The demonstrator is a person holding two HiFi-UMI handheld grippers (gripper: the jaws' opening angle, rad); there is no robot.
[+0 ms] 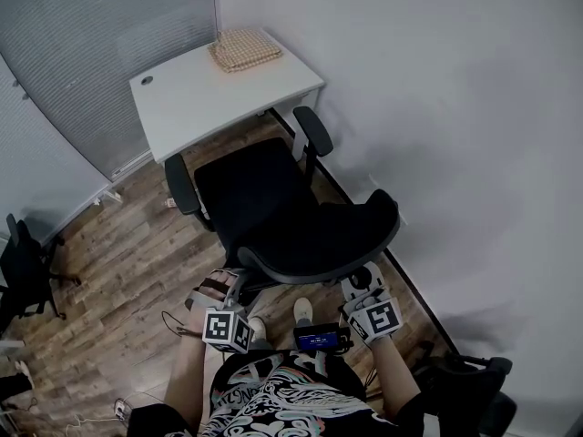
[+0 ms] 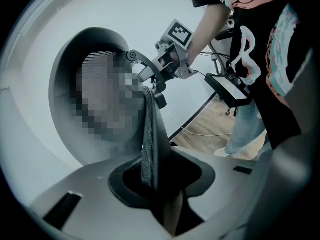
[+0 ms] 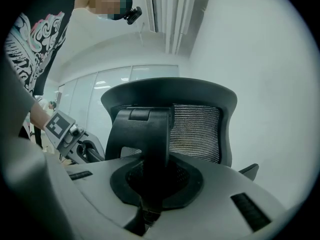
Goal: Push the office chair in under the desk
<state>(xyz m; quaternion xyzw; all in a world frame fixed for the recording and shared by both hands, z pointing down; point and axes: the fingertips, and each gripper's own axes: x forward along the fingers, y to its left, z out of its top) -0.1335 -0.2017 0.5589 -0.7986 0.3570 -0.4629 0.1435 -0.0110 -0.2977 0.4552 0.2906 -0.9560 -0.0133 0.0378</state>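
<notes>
Shirt (image 1: 273,394) w/ print is filling the bottom ctr of the head view, w/ a small lit device (image 1: 319,340) hanging at its front. Just above it, L gripper (image 1: 237,280) is clamping the rim of the chair (image 1: 264,208) back at lower ctr-left. In its own view the jaws are pinching the mesh edge & frame btwn them. R gripper (image 1: 363,280) is gripping that rim further right in the frame. Its own view is showing the jaws clenched on the black plastic edge. Chair is sitting mid-frame on the wood floor (image 1: 118,253), back toward the person, seat facing the desk (image 1: 200,98) in the upper ctr. Seat front is lying just beside the desk's near edge, w/ the seat & both armrests showing outside it. Desk is standing in the room's corner, btwn the wall (image 1: 455,107) at right & a blind (image 1: 100,53) at upper left. Woven mat (image 1: 244,50) is lying on the desk's far end. Dark chair (image 1: 23,271) is standing at the left edge, well apart.
</notes>
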